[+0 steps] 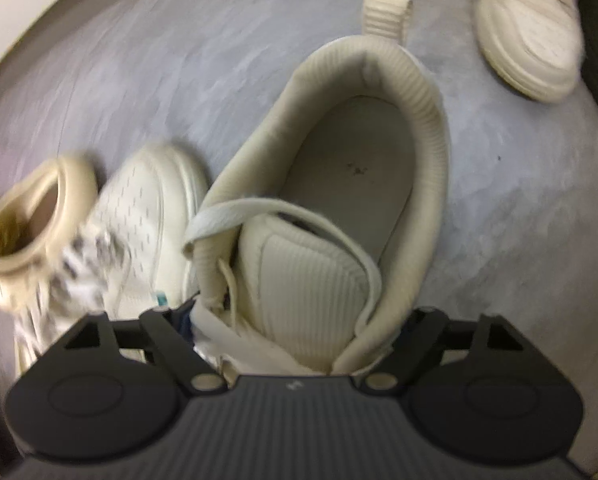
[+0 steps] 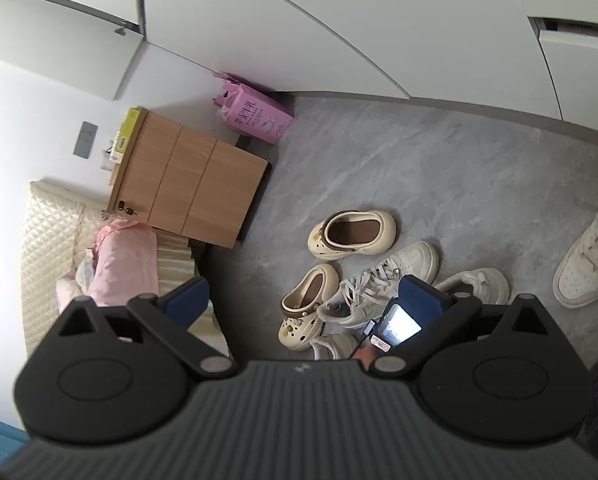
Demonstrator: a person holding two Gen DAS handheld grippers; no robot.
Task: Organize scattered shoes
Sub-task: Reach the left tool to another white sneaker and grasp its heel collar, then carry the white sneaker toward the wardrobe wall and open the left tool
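A cream high-top sneaker fills the left wrist view, its opening and ribbed tongue facing the camera. My left gripper is shut on its laced front, and the shoe hides the fingertips. Under it on the grey floor lie a white lace-up sneaker and a cream clog, both blurred. My right gripper hangs open high above the floor with nothing between its blue pads. Below it lie two cream clogs and a white sneaker.
Another cream sneaker lies far right, seen also as a high-top. A wooden cabinet, a pink box and a quilted bed edge stand left. Grey floor stretches to the white wardrobe.
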